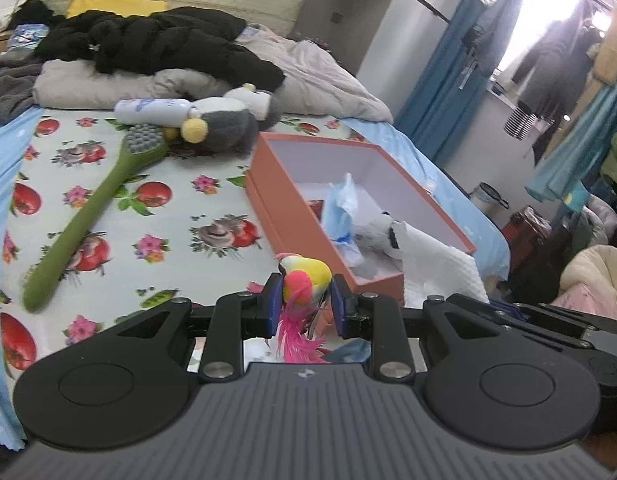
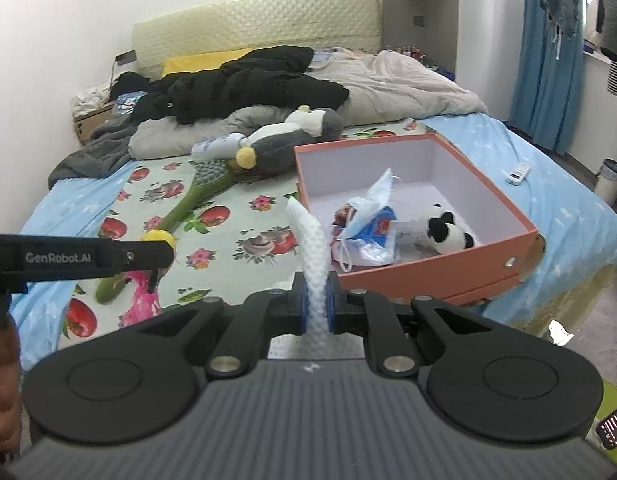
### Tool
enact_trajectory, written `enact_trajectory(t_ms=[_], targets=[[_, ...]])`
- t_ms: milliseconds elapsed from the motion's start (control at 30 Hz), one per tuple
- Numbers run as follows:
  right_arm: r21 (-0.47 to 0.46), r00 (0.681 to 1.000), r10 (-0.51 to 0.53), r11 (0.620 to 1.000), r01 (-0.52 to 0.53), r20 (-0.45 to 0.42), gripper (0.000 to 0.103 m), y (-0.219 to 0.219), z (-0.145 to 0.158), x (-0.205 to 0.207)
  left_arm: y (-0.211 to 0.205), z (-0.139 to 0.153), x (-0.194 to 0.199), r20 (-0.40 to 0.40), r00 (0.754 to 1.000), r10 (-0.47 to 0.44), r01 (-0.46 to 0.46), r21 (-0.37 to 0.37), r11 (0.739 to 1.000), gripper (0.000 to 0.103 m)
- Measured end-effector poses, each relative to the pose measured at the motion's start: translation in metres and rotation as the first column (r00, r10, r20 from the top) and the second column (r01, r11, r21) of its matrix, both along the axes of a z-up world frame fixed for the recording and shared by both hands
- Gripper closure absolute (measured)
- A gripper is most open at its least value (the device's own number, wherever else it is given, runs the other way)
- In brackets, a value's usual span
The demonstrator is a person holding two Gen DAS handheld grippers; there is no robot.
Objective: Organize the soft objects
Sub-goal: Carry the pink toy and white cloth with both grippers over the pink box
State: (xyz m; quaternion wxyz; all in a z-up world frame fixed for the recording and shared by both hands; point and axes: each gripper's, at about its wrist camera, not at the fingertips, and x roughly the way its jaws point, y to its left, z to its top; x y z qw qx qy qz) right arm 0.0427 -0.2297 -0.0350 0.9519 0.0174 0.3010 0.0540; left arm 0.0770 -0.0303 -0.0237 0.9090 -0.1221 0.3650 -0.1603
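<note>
1. A bed with a fruit-and-flower sheet (image 2: 244, 216) fills the view, and an open orange box (image 2: 448, 270) sits on it near the foot
2. The left gripper (image 1: 304, 300) is clamped on a small toy bird (image 1: 306, 276) with a yellow and pink body; its pink tail feathers hang down between the fingers
3. The right gripper (image 2: 316, 304) is pressed tight on a white waffle-textured cloth (image 2: 308, 236), which stands up in a curved strip above the fingers
4. Already inside the box lie a panda plush (image 2: 448, 234), a blue face mask (image 2: 368, 200) and some crumpled plastic packets
5. Still out on the sheet are a grey and white stuffed toy (image 2: 284, 144), a green long-handled brush (image 2: 196, 196) and a white bottle (image 2: 214, 146)
6. The step in hand looks like carrying: both held items are close to the near side of the box, but neither is over it
7. The next move probably calls for bringing each gripper over the box's open space, lowering it clear of the wall, then spreading the fingers so bird and cloth drop inside
8. The cloth is limp and may drape over the box edge, so it should be let go well inside
</note>
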Motion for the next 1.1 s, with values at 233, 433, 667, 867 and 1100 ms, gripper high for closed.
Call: enact_trajectory(t_ms=[233, 433, 667, 867, 1100], targets=[[0.012, 0.998, -0.068, 0.998, 0.068, 0.006, 0.09, -0.023, 0.0, -0.006, -0.027, -0.003, 0.008, -0.012, 0.998, -0.063, 0.063, 0.0, 0.998, 0.073], [0.04, 0.993, -0.116, 0.992, 0.117, -0.017, 0.09, -0.046, -0.004, 0.009, -0.047, -0.004, 0.036, -0.024, 0.996, -0.089, 0.089, 0.005, 0.996, 0.073], [0.05, 0.991, -0.127, 0.99, 0.129, -0.045, 0.09, -0.07, -0.009, 0.048, -0.076, -0.005, 0.089, -0.038, 0.993, -0.11, 0.111, 0.016, 0.994, 0.073], [0.077, 0.989, -0.137, 0.987, 0.142, -0.064, 0.089, -0.087, -0.014, 0.095, -0.105, -0.012, 0.146, -0.059, 0.989, -0.136, 0.138, 0.03, 0.99, 0.073], [0.081, 0.986, -0.126, 0.988, 0.135, -0.107, 0.089, -0.106, -0.033, 0.152, -0.137, -0.032, 0.218, -0.093, 0.983, -0.159, 0.164, 0.047, 0.985, 0.073]])
